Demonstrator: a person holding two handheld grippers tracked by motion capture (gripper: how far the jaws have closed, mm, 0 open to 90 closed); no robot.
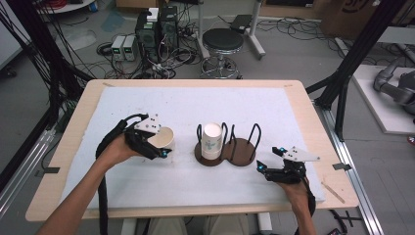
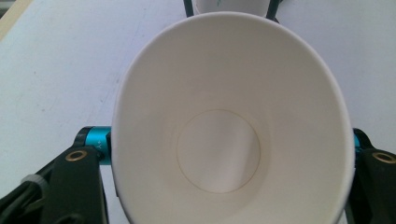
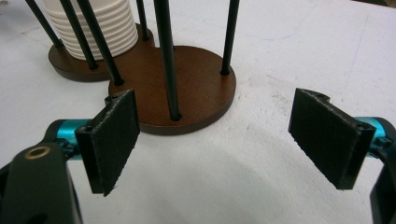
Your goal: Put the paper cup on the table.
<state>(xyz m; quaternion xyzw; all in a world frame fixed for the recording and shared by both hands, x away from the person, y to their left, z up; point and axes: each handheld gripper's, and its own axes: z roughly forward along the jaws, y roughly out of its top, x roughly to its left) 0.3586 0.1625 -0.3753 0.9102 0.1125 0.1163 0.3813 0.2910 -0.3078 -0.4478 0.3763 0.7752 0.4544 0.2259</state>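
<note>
My left gripper (image 1: pixel 157 146) is shut on a white paper cup (image 1: pixel 164 137), held on its side left of the rack. In the left gripper view the cup's (image 2: pixel 229 121) oval, squeezed mouth faces the camera and the inside is bare. A brown wooden cup rack (image 1: pixel 241 152) with black wire loops stands mid-table. Its left ring holds a stack of white cups (image 1: pixel 212 139); its right ring is bare. My right gripper (image 1: pixel 269 159) stands open just right of the rack, low over the cloth. Between its pads (image 3: pixel 114 140) there is nothing, with the rack's base (image 3: pixel 187 79) and the ribbed cup stack (image 3: pixel 100 28) just beyond.
A white cloth (image 1: pixel 186 181) covers most of the wooden table (image 1: pixel 73 127). Beyond the far edge stand a black stool (image 1: pixel 222 41), computer boxes (image 1: pixel 156 29) and loose cables on the floor. Black frame posts (image 1: pixel 342 83) rise at the right.
</note>
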